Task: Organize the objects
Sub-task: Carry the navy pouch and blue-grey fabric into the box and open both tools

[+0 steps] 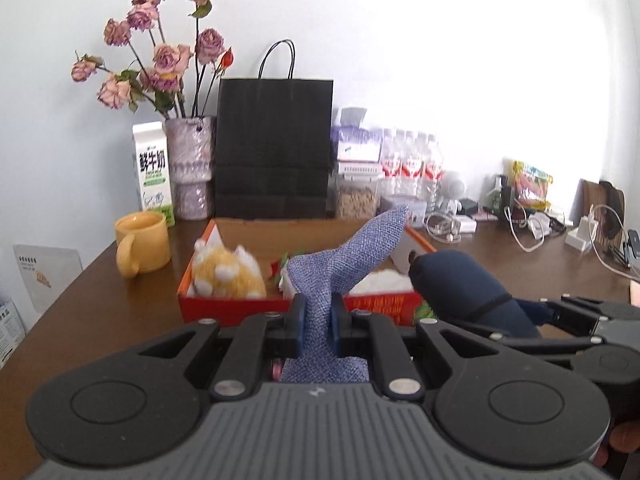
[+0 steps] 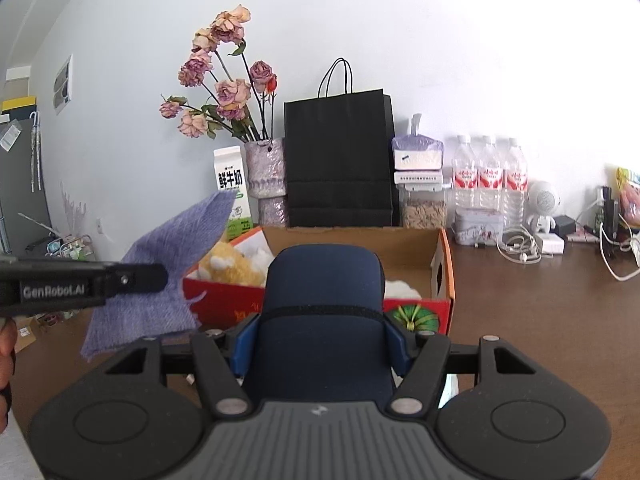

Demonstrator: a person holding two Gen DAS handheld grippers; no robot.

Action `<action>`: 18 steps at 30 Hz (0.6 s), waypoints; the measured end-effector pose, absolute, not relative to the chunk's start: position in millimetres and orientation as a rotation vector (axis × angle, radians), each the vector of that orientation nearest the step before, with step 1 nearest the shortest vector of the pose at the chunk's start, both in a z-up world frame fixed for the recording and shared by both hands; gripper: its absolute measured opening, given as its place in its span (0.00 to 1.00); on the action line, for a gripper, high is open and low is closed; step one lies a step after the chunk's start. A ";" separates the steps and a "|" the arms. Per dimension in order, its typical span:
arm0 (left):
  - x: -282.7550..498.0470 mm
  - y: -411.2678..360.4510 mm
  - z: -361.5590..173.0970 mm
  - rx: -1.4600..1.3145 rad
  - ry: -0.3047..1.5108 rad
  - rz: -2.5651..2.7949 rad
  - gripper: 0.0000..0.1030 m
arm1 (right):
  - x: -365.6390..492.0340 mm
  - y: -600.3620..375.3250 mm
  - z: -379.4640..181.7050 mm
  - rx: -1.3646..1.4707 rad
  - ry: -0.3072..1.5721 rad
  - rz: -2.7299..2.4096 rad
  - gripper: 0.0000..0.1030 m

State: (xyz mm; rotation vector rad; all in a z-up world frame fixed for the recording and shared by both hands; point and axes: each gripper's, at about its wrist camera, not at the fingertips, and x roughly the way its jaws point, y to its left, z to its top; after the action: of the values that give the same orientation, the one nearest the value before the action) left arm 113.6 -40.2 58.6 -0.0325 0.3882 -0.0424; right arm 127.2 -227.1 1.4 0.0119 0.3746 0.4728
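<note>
**Mia:** Holding up a blue cloth (image 1: 320, 284), is that what the left tongs (image 1: 316, 322) are doing?

**Sam:** Yes. The left tongs are squeezing it tight, with almost no gap. The cloth is sticking up in the air, just in front of the red box (image 1: 248, 304).

**Mia:** And the right tongs (image 2: 320, 344)?

**Sam:** They are about half open, and they are pinching a dark blue pouch (image 2: 320, 304) on both sides. It is hanging over the front edge of the box.

**Mia:** What is sitting in the box?

**Sam:** A yellow plush toy (image 1: 226, 272) and something white and fluffy (image 1: 380, 282). The back part is looking bare.

**Mia:** What is around the box?

**Sam:** A yellow mug (image 1: 142, 242) to its left on the brown tabletop (image 1: 120, 300). Behind it are standing a milk carton (image 1: 154, 174), a vase of dry roses (image 1: 190, 168), a black paper bag (image 1: 274, 148) and some water bottles (image 2: 490, 176).

**Mia:** So which step is going on?

**Sam:** I am guessing both things are on their way into the box. Next, each hand is needing to go over a free spot, come down, and let go. The floppy cloth may be catching on the edge.
</note>
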 end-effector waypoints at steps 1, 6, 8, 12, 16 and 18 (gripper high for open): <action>121.0 -41.2 62.0 -0.033 0.382 -0.047 0.12 | 133.5 -225.4 3.6 0.009 0.372 0.470 0.60; 162.1 -46.5 71.6 -0.040 0.372 -0.067 0.12 | 167.9 -216.7 13.0 -0.011 0.361 0.453 0.60; 176.4 -47.9 73.1 -0.046 0.369 -0.076 0.12 | 182.8 -213.4 16.5 -0.016 0.358 0.447 0.60; 205.2 -49.1 73.4 -0.060 0.373 -0.090 0.12 | 214.8 -204.9 20.7 -0.022 0.361 0.436 0.60; 236.0 -48.1 72.2 -0.082 0.377 -0.097 0.12 | 246.8 -197.1 22.1 -0.031 0.372 0.426 0.60; 251.8 -47.6 71.0 -0.093 0.380 -0.094 0.12 | 264.2 -193.8 22.7 -0.038 0.382 0.422 0.60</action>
State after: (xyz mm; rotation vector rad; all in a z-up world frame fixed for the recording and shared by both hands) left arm 251.8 -47.6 71.0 -0.0931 0.3799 -0.0945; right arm 264.2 -193.8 22.7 -0.0378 0.3819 0.4219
